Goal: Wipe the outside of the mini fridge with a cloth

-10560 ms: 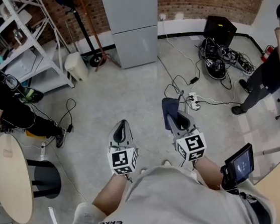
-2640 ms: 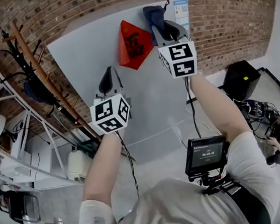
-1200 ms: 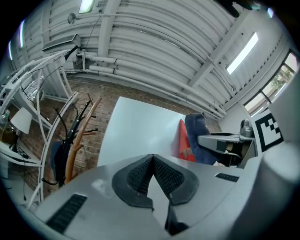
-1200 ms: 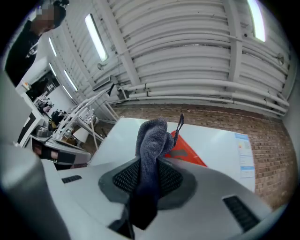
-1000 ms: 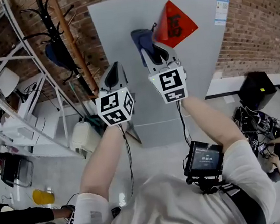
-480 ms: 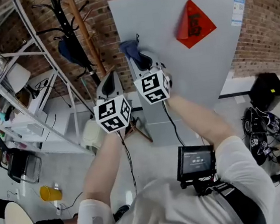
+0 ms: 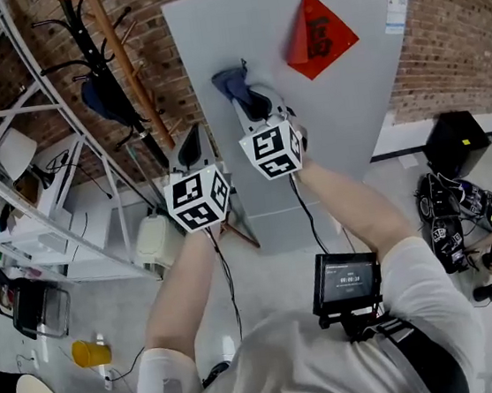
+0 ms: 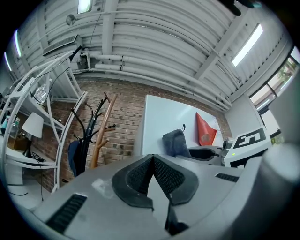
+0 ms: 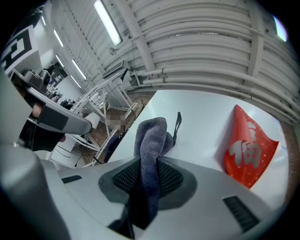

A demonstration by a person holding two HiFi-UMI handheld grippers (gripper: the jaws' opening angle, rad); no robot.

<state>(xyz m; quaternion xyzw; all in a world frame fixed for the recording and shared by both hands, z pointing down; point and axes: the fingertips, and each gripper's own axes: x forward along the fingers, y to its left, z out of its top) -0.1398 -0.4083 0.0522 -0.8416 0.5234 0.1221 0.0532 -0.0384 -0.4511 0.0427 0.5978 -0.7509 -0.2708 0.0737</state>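
The cloth (image 7: 230, 82), a dark blue-grey rag, sits against the upper left part of the mini fridge (image 7: 342, 108) door, apparently touching the grey panel near its left edge. The right hand-held gripper (image 7: 248, 100) is clamped on the cloth, whose folded end sticks out past the jaws. The left hand-held gripper (image 7: 192, 137) is closed on nothing and hangs just left of the fridge, clear of it. A red paper diamond (image 7: 318, 24) and a small label (image 7: 397, 8) mark the door's upper right. Wiping looks under way. No wiped patch shows, so most of the door, the sides and the top likely remain.
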